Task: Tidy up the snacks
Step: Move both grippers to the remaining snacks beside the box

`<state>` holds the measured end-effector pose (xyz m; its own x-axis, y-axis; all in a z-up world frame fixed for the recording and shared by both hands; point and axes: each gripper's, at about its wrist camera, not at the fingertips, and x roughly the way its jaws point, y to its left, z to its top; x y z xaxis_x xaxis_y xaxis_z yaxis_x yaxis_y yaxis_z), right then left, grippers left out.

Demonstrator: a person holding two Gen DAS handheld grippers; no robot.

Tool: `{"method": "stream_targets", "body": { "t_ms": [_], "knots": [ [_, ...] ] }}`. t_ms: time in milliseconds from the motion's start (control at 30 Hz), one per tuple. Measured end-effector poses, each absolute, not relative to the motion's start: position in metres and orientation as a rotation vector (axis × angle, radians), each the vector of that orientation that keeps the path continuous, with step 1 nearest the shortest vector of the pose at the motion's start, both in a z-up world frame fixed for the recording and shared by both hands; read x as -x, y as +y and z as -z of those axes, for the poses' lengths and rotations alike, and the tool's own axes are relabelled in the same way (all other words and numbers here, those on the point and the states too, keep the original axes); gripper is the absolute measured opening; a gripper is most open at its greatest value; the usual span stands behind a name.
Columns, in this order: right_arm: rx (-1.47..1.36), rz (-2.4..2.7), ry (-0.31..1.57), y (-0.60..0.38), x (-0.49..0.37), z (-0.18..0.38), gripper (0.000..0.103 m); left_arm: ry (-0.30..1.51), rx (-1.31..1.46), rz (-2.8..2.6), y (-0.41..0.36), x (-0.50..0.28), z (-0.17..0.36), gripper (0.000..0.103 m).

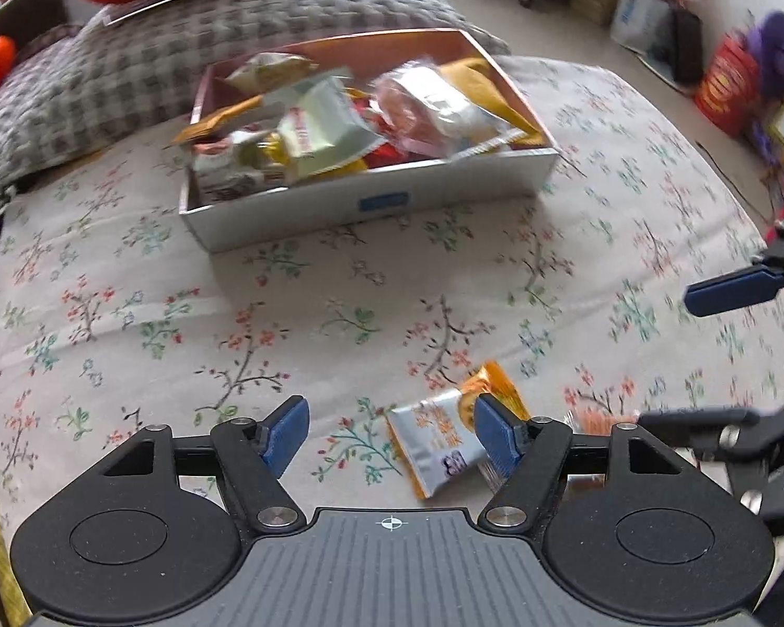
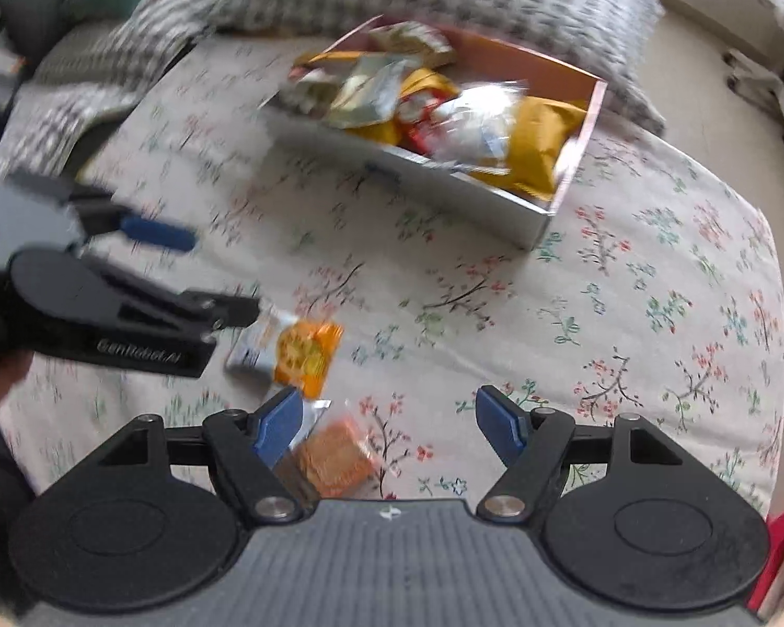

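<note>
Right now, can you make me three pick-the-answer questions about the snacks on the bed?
1. Where is the box of snacks?
A. on the flowery sheet
B. on the floor
C. on a chair

2. How many snack packets lie outside the box?
A. none
B. two
C. five

3. How are the left gripper fingers?
A. squeezing a packet
B. shut
C. open

Answers:
1 A, the sheet lies under it.
2 B, the silver-orange packet and the clear cracker packet.
3 C, the fingers stand apart, pressing nothing.

The bed sheet (image 1: 339,303) is cream with floral sprigs. At upper left lies a grey checked blanket (image 1: 130,68). The snack packet (image 1: 439,444) is silver and orange.
</note>
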<state>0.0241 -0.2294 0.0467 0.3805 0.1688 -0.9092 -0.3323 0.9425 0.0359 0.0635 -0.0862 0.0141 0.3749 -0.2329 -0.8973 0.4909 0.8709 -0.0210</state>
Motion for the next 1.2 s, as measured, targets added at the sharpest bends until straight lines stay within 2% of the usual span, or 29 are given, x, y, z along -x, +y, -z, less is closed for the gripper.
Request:
{"method": "stream_targets", "body": {
  "t_ms": [467,600,900,1200],
  "knots": [
    [0.391,-0.53,1.233,-0.19,-0.001,-0.017,0.063,1.13,-0.352,0.532,-0.099,-0.052,0.003,0.071],
    [0.42,-0.488,1.241,-0.192,-0.006,-0.003,0.048,1.109,-0.44,0.573,-0.102,-0.047,0.007,0.076],
    [0.429,-0.492,1.199,-0.191,-0.012,-0.004,0.033,1.035,-0.609,0.68,-0.108,-0.034,0.015,0.076],
    [0.359,-0.417,1.133,-0.205,-0.022,-0.027,0.032,0.973,-0.733,0.696,-0.117,-0.037,0.027,0.076]
  ]
}}
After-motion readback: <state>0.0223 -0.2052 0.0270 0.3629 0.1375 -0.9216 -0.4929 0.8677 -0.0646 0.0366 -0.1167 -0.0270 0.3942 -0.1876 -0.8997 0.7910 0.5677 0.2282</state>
